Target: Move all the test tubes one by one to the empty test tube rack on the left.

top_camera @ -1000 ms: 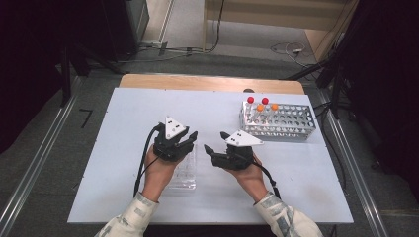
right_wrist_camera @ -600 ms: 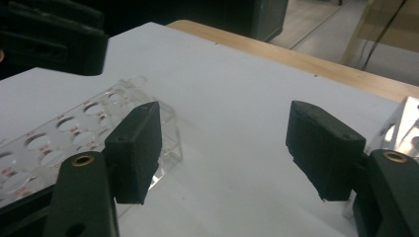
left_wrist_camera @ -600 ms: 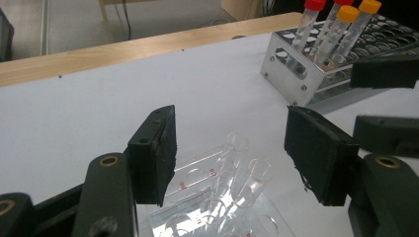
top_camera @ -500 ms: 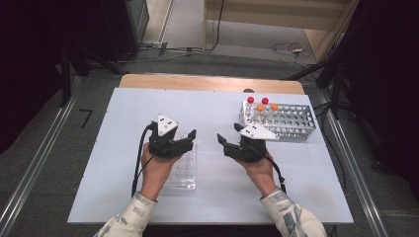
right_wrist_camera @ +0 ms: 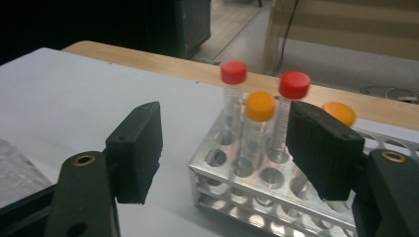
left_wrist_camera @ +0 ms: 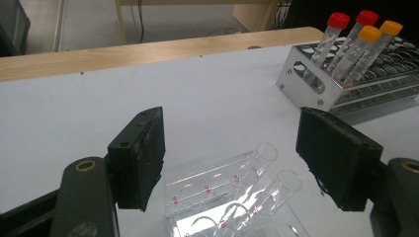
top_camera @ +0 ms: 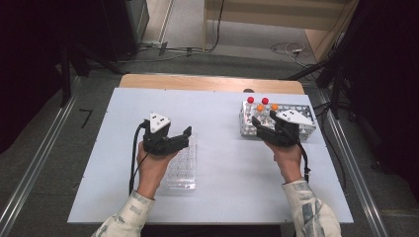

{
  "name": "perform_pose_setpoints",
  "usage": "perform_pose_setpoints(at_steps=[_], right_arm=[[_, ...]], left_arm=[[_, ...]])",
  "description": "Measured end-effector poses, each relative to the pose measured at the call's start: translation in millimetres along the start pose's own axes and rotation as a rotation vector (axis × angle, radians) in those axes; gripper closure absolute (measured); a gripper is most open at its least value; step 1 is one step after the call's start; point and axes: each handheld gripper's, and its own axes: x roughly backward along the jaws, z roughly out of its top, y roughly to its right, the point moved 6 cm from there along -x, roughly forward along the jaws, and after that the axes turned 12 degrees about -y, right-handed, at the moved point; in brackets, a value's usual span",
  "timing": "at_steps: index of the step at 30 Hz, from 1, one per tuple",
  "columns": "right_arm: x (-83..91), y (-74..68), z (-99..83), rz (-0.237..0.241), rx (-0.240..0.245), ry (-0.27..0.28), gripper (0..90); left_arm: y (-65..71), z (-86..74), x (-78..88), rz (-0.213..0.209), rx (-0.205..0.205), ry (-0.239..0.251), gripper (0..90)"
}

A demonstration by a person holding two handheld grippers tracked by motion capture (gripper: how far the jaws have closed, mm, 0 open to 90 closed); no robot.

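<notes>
A metal tube rack (top_camera: 306,114) stands at the table's right and holds two red-capped tubes (top_camera: 250,99) and two orange-capped tubes (top_camera: 260,107) at its left end. My right gripper (top_camera: 259,129) is open at that end. In the right gripper view the rack (right_wrist_camera: 232,195) and an orange-capped tube (right_wrist_camera: 260,106) lie between the spread jaws of the right gripper (right_wrist_camera: 227,143), untouched. My left gripper (top_camera: 182,139) hangs open over a clear plastic rack (top_camera: 182,170). In the left gripper view that clear rack (left_wrist_camera: 197,190), with empty open tubes (left_wrist_camera: 264,153), sits below the left gripper (left_wrist_camera: 232,143).
The white table top (top_camera: 217,108) ends in a wooden strip (top_camera: 207,83) at the far side. Cables lie on the floor beyond it. Metal rails run along both sides of the table.
My right gripper has moved right and away from me, up to the metal rack's left end. The left gripper has barely shifted over the clear rack.
</notes>
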Motion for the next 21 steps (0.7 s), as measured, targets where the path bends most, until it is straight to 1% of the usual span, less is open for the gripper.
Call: perform_pose_setpoints(at_steps=[3,6,9,11,14,16,21], right_arm=[[-6.0,8.4,-2.5,-0.024,-0.009,-0.011,30.0],[-11.4,11.9,-3.7,-0.033,-0.018,-0.011,31.7],[-18.4,12.3,-3.4,-0.041,-0.021,0.0,37.1],[-24.5,11.6,-3.2,-0.049,-0.014,0.004,39.0],[-34.4,12.0,-4.5,-0.064,-0.01,-0.01,41.9],[-40.2,14.2,-5.8,-0.072,-0.016,-0.017,43.8],[-50.4,17.6,-7.4,-0.076,-0.026,-0.021,50.2]], left_arm=[[-0.6,-0.1,-0.4,0.001,0.002,-0.001,26.3],[-1.5,0.3,-0.2,0.008,0.007,0.004,26.3],[-1.7,0.4,-0.2,0.01,0.008,0.006,26.3],[-2.0,0.5,0.2,0.011,0.007,0.009,26.3],[-2.7,0.7,0.8,0.012,0.01,0.012,26.4],[-3.2,0.7,0.5,0.012,0.011,0.011,26.3],[-3.4,0.2,-0.8,0.018,0.012,0.01,26.4]])
